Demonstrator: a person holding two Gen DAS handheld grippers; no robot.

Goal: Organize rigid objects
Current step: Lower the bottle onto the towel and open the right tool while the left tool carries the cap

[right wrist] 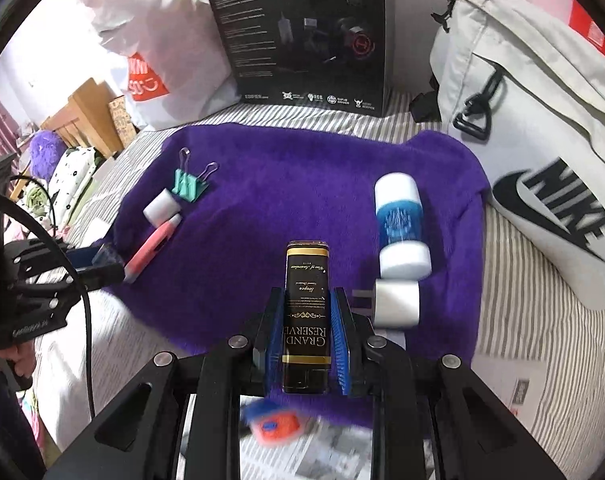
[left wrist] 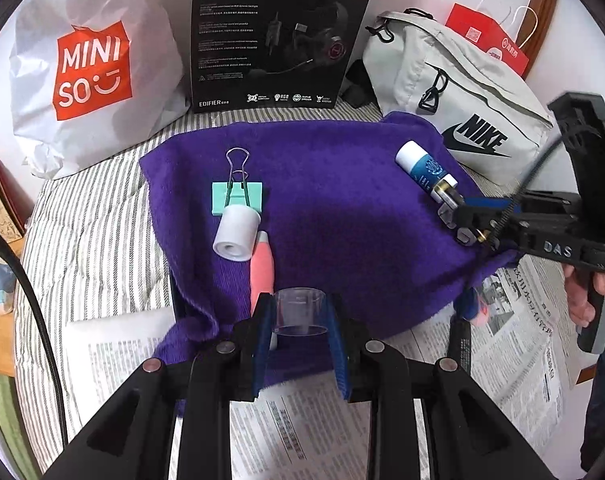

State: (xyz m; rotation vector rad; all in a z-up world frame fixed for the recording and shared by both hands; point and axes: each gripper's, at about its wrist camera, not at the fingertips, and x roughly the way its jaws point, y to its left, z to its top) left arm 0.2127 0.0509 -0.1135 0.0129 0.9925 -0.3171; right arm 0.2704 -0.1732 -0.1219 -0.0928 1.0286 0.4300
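Over a purple towel (right wrist: 302, 184), the left gripper (left wrist: 300, 316) grasps a clear plastic cup (left wrist: 298, 312) while the right gripper (right wrist: 306, 336) clamps a black box (right wrist: 305, 316), possibly a lighter, beside a white plug (right wrist: 394, 304).

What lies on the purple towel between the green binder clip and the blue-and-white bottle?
Nothing: in the right wrist view, only bare purple towel stretches between the green binder clip and the blue-and-white bottle.

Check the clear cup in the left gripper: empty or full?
Empty. The clear cup, clamped in the left gripper, shows only purple towel through its walls.
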